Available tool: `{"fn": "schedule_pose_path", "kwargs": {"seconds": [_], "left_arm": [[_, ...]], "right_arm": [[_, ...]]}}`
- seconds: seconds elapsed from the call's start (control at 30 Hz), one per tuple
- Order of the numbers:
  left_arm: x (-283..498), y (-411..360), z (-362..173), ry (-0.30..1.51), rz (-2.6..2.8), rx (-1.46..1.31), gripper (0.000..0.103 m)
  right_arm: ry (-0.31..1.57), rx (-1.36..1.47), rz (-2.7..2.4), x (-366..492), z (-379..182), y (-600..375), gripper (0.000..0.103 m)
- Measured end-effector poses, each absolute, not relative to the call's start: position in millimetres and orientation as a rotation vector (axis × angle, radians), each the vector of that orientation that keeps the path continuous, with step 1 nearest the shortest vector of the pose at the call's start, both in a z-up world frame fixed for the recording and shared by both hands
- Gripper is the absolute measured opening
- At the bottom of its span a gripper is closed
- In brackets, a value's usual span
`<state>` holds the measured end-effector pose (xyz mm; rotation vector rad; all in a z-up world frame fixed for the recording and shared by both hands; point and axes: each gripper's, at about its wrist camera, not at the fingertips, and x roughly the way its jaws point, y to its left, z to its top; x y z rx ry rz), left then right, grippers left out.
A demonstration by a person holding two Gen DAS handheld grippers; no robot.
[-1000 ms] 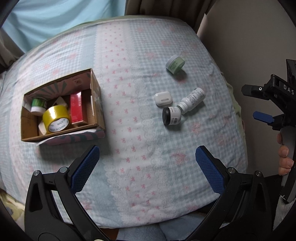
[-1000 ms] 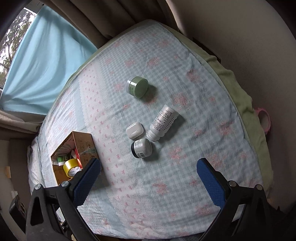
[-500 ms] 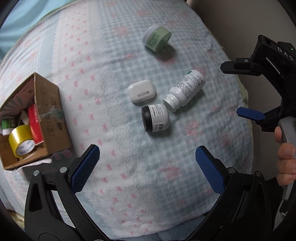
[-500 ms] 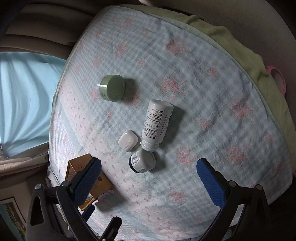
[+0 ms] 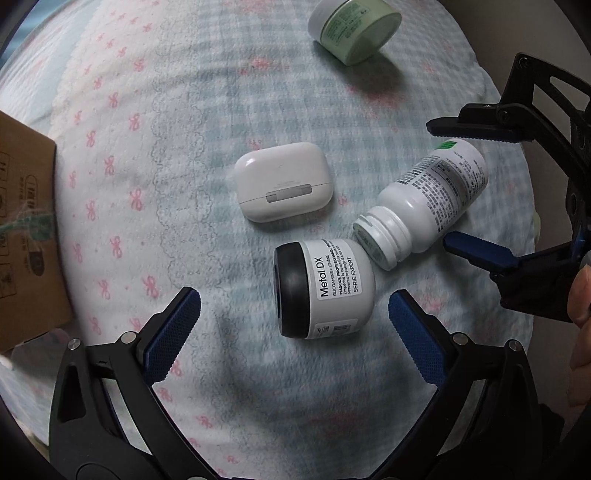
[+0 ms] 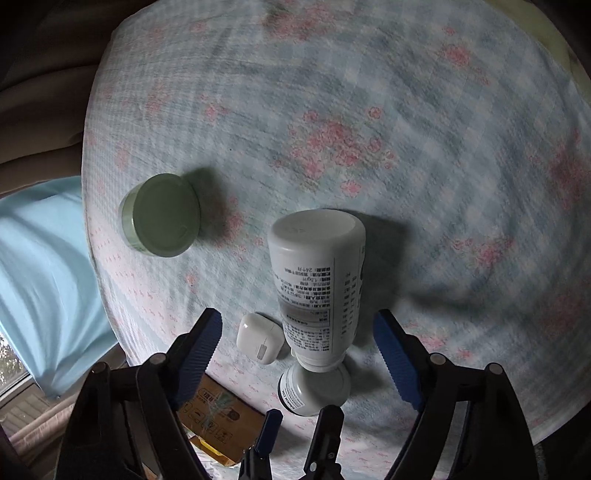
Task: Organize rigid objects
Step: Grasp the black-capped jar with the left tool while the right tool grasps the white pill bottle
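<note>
Left wrist view: the left gripper (image 5: pixel 293 325) is hovering low over the bed (image 5: pixel 184 110) with its fingers (image 5: pixel 171 334) spread wide and gripping nothing. The black-lidded jar (image 5: pixel 325 291) is lying on its side between them, its base touching the neck of the white bottle (image 5: pixel 424 210). The jar is rigid, probably light, and its smooth round wall is likely to roll on the soft bedding; take hold across the labelled body, not the lid. The earbud case (image 5: pixel 284 182) is lying just beside it: a hard, slick shell, best pinched on its flat faces. The green jar (image 5: pixel 352 27) is resting well apart. The cardboard box (image 5: pixel 26 236) is sitting at the left edge.

Right wrist view: the right gripper (image 6: pixel 299 354) is holding its fingers (image 6: pixel 397 360) apart on either side of the white bottle (image 6: pixel 317 291), not yet touching it. The bottle is lying on its side, base pointing away. It is stiff plastic, apparently uncapped, though blur makes this uncertain. Clamp it mid-body across the label.
</note>
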<state>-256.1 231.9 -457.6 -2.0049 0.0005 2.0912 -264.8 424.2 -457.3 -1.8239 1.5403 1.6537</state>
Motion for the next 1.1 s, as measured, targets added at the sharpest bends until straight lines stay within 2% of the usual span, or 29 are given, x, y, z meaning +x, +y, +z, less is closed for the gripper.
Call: {"fn": "schedule_pose_path", "kwargs": {"seconds": [0.03, 0.23, 0.3, 0.37, 0.43, 0.7, 1.1], "left_arm": [[-257.7, 233.2, -460.4, 0.005, 2.089, -2.009, 0.099], [-264.7, 245.5, -475.0, 0.047, 2.049, -2.02, 0.076], [-264.4, 249.3, -477.3, 0.037, 2.026, -2.007, 0.062], [-262.5, 256.1, -476.7, 0.06, 2.012, -1.984, 0.052], [-260.9, 262.0, -477.0, 0.108, 2.014, -1.971, 0.052], [-260.2, 253.3, -474.8, 0.059, 2.02, -1.975, 0.051], [-253.7, 204.9, -432.6, -0.006, 2.126, -1.937, 0.051]], "right_arm": [[1.541, -1.816, 1.641, -264.5, -460.0, 424.3, 0.073], [1.489, -1.803, 1.606, -266.7, -467.4, 422.7, 0.056], [1.456, -1.805, 1.6, -266.7, -468.3, 422.0, 0.048], [1.455, -1.792, 1.602, -265.2, -468.6, 423.1, 0.048], [1.457, -1.783, 1.599, -264.4, -468.2, 424.6, 0.048], [1.454, -1.809, 1.616, -264.7, -465.3, 432.1, 0.047], [1.444, -1.801, 1.762, -249.8, -430.1, 440.8, 0.046]]}}
